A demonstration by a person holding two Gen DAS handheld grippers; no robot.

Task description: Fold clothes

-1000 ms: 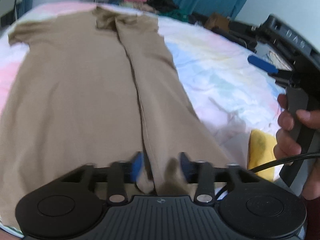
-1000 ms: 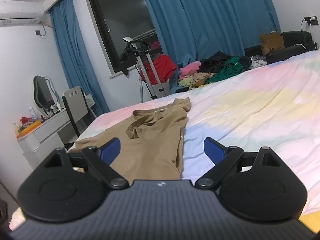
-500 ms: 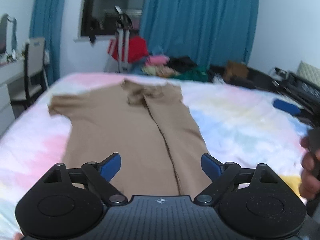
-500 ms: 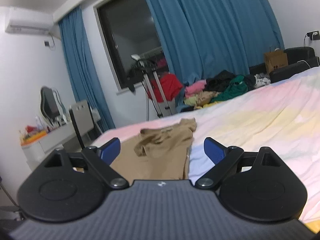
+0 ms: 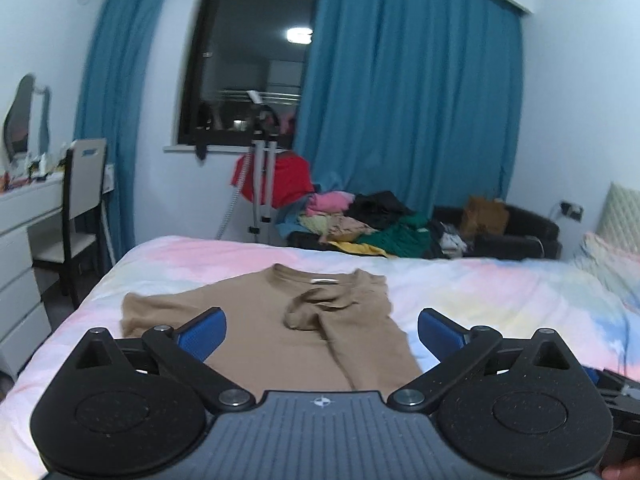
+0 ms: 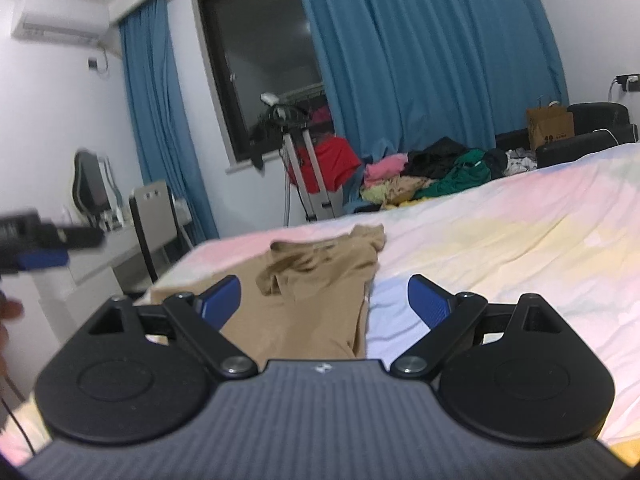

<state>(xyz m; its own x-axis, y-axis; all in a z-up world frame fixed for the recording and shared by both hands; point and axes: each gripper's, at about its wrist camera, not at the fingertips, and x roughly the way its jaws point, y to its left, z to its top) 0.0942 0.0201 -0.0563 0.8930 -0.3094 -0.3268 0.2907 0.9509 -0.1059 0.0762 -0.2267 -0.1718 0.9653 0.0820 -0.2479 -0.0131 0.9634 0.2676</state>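
A tan T-shirt [image 5: 260, 324] lies flat on the pastel bed [image 5: 500, 300], its right side folded over the middle and its left sleeve spread out. It also shows in the right wrist view [image 6: 312, 300]. My left gripper [image 5: 320, 332] is open and empty, raised above the shirt's near hem. My right gripper [image 6: 324, 300] is open and empty, held over the shirt's right edge. The left gripper's blue pad [image 6: 40, 258] shows blurred at the left of the right wrist view.
A pile of clothes [image 5: 360, 224] lies beyond the far end of the bed, beside a stand with a red garment [image 5: 276, 180]. A chair [image 5: 80, 200] and white desk [image 5: 24, 208] stand on the left. Blue curtains and a dark window fill the back wall.
My left gripper opened, let go of the shirt's fold and rose, tilting up toward the room. My right gripper lifted a little and stayed open.
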